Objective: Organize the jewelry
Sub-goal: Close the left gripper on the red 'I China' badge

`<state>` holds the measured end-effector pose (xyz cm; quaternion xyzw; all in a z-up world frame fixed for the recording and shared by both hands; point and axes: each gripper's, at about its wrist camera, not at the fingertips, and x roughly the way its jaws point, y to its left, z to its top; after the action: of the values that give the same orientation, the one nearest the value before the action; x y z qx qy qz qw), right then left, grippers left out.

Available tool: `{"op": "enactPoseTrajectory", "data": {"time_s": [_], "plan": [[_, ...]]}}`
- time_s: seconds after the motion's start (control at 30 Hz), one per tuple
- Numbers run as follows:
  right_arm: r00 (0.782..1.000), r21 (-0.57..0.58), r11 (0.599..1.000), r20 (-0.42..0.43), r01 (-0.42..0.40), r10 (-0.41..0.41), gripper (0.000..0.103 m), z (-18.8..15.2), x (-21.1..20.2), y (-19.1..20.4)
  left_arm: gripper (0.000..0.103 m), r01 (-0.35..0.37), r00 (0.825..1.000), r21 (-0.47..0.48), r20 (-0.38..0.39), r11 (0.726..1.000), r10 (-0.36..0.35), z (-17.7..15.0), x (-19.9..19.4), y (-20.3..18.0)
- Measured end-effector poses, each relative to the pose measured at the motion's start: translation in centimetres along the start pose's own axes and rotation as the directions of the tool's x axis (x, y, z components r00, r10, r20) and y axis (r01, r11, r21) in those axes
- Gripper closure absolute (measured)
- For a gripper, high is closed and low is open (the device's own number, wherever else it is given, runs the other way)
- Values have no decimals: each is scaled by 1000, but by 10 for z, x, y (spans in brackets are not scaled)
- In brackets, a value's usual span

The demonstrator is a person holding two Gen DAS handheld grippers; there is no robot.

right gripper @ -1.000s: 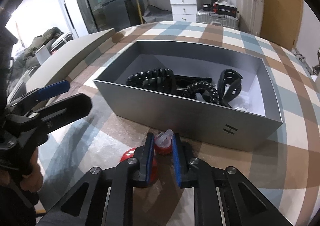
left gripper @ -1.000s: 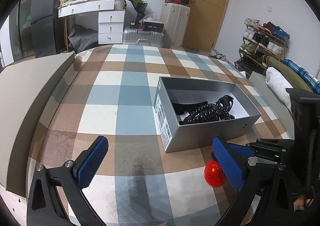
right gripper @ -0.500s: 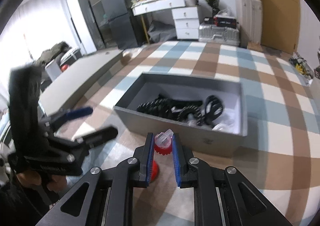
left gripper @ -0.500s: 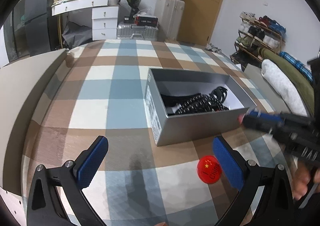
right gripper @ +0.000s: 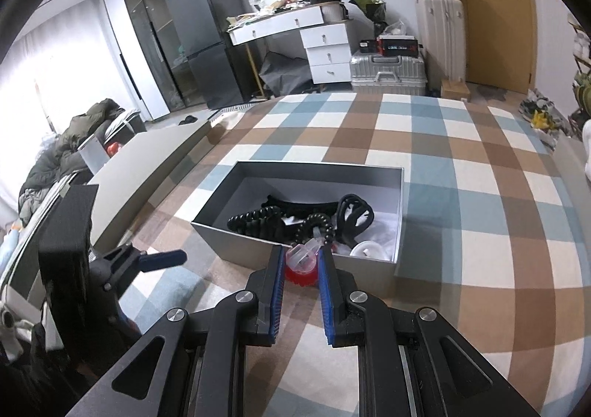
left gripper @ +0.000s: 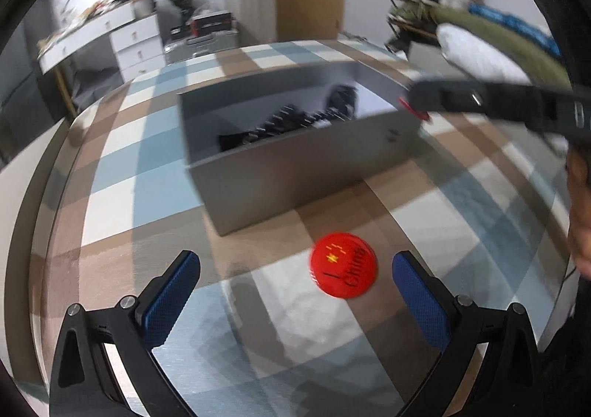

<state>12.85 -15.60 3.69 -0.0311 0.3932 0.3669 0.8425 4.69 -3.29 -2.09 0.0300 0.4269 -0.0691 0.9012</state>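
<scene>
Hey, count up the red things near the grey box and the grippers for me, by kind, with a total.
Red round badge lying on the checked cloth: 1
Red-and-clear small piece clamped in the right gripper: 1
Grippers, counting the open left gripper: 2
Grey box: 1
Total: 5

We see the box (right gripper: 306, 254) on the checked cloth (right gripper: 480, 232), coiled bands (right gripper: 280, 221) inside it, and the round badge (left gripper: 343, 265) lying on the cloth before its near wall.

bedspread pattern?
Brown, blue and white checks on the bedspread; clearest in the right wrist view.
</scene>
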Motion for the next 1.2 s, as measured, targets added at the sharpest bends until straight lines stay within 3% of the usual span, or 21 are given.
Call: {"op": "enactPoseTrajectory", "data": {"time_s": [0.1, 0.57, 0.77, 1.2], "plan": [[1000, -3, 1000, -2, -3, 3, 86, -1, 0, 1, 3, -10, 1000, 44, -11, 999, 11, -3, 2, -9], [1000, -1, 1000, -9, -6, 6, 86, -2, 2, 0, 33, 27, 999, 64, -44, 998, -24, -5, 6, -14], [1000, -2, 1000, -17, -10, 10, 86, -2, 5, -1, 66, 65, 998, 69, -33, 996, -62, -5, 3, -17], [1000, 2, 1000, -18, -9, 9, 86, -3, 6, -2, 67, 77, 997, 22, 12, 997, -77, 0, -1, -7]]}}
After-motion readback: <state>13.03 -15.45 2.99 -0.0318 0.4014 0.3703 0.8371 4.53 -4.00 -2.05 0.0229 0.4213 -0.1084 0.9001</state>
